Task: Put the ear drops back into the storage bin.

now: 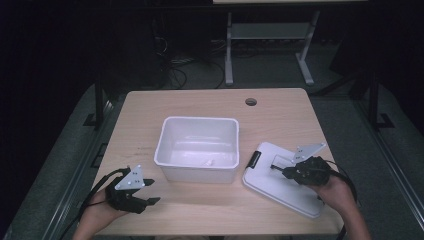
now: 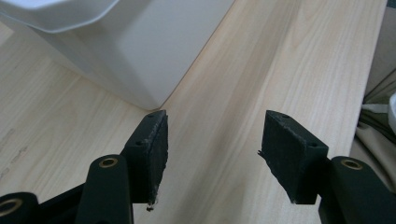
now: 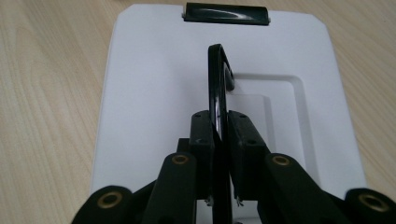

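Note:
A white plastic bin (image 1: 200, 119) stands open at the middle of the wooden table (image 1: 280, 115). Its white lid (image 1: 300, 195) lies flat to the right, with a black latch (image 1: 254, 159) on the edge nearest the bin. My right gripper (image 1: 280, 170) is shut on the lid's black handle (image 3: 217, 70), which stands upright between the pads above the lid (image 3: 149, 93). My left gripper (image 1: 152, 191) hovers open at the near left, just off the bin's front left corner (image 2: 154, 51). Nothing but bare table lies between its pads (image 2: 154, 149).
A round cable hole (image 1: 251, 102) sits near the table's far edge. Behind the table, on a dark floor, are cables and the grey legs of another table (image 1: 229, 50). Bare wood stretches along the front edge between my two hands.

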Tool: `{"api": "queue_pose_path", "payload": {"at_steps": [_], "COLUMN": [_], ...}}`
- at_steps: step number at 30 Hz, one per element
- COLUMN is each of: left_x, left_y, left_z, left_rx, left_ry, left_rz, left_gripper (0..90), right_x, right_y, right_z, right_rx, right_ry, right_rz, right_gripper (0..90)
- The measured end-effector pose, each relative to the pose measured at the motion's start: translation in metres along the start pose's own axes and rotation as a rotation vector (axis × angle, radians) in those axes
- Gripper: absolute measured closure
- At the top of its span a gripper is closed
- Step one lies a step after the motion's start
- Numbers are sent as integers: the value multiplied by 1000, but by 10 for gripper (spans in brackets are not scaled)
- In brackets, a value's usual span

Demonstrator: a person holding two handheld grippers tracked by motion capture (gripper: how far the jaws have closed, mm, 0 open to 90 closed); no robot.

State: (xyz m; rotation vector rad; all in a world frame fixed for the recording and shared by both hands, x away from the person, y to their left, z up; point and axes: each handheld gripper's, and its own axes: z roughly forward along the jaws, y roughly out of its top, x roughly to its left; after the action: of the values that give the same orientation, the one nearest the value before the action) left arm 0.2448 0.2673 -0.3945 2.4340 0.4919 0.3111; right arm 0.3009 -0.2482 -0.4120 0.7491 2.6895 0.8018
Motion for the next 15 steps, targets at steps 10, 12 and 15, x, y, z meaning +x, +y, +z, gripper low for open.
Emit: {"api": "queue_pose_path", "payload": {"at_steps": [10, 12, 15], "left_x": [0, -1, -1], "left_y": [0, 0, -1], "left_z": [4, 5, 5], "left_rx": [-5, -5, -7], "left_ry": [-11, -14, -15], "left_rz": [-5, -3, -2], "left_gripper": [404, 403, 399], "right_x": [-8, -9, -11], "right_y": [-1, -1, -2], "right_z": [-1, -1, -1], "right_rx": [-18, -23, -29], "right_ry": [9, 8, 15], "right_rz": [22, 25, 37], "right_gripper": [816, 819, 819]}}
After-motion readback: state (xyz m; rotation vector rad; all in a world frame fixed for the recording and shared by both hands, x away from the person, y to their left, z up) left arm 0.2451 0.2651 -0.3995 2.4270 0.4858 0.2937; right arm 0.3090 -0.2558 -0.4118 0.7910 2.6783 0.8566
